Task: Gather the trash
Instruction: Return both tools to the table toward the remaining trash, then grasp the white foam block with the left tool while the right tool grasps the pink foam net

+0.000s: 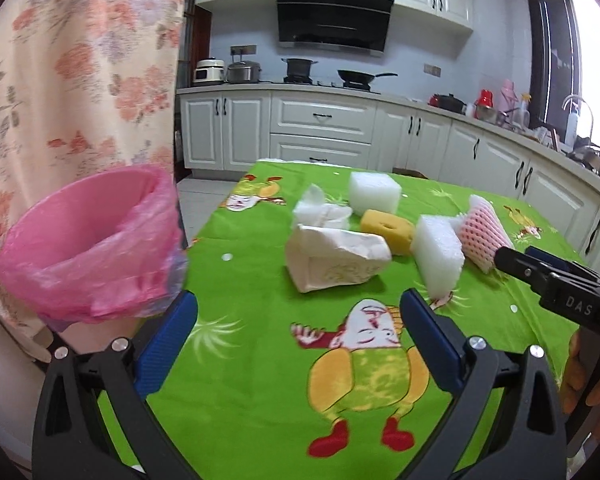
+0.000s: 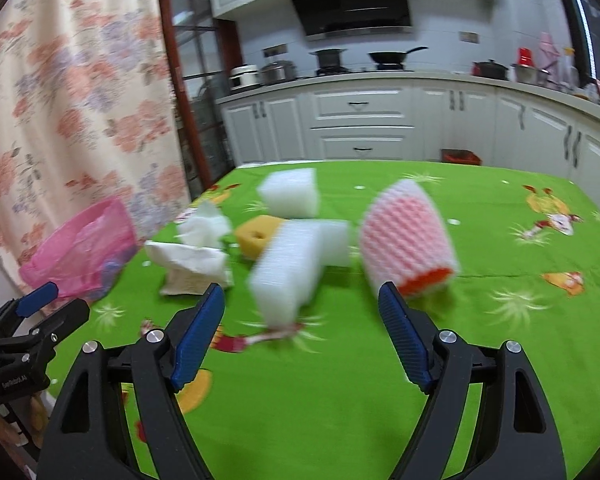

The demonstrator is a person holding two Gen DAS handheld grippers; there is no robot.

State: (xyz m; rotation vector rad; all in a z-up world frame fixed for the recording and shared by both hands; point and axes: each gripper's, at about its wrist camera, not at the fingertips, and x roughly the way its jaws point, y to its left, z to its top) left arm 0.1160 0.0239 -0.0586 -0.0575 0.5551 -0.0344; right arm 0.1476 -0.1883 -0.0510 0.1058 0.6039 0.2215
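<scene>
My left gripper (image 1: pixel 298 312): spread wide with nothing between the blue ribbed pads, hovering over the near end of the green cartoon-print tablecloth (image 1: pixel 260 360).
My right gripper (image 2: pixel 302 308): also spread and empty; the nearest white foam block (image 2: pixel 288 268) sits just beyond the tips and the pink-and-white foam fruit net (image 2: pixel 406 236) lies close to the right pad.
Bin: a pink bucket lined with a pink plastic bag (image 1: pixel 88 236), off the table's left edge, beside the floral curtain (image 1: pixel 80 60).
Trash: a loose cluster mid-table: the crumpled white paper wrapper (image 1: pixel 336 260), a wad of white tissue (image 1: pixel 320 212), a yellow sponge with a hole (image 1: pixel 386 230), a second white foam block (image 1: pixel 374 192) farther back.
Handling, as I judge it: everything looks light and soft. Foam and sponge should squash under the pads yet grip well on the ribbing. The net is springy and hollow, so it may collapse. The paper and tissue are flimsy and could slip or tear.
Where to take hold: across the short sides of the near block; the net by its middle; the wrapper at its raised fold.
</scene>
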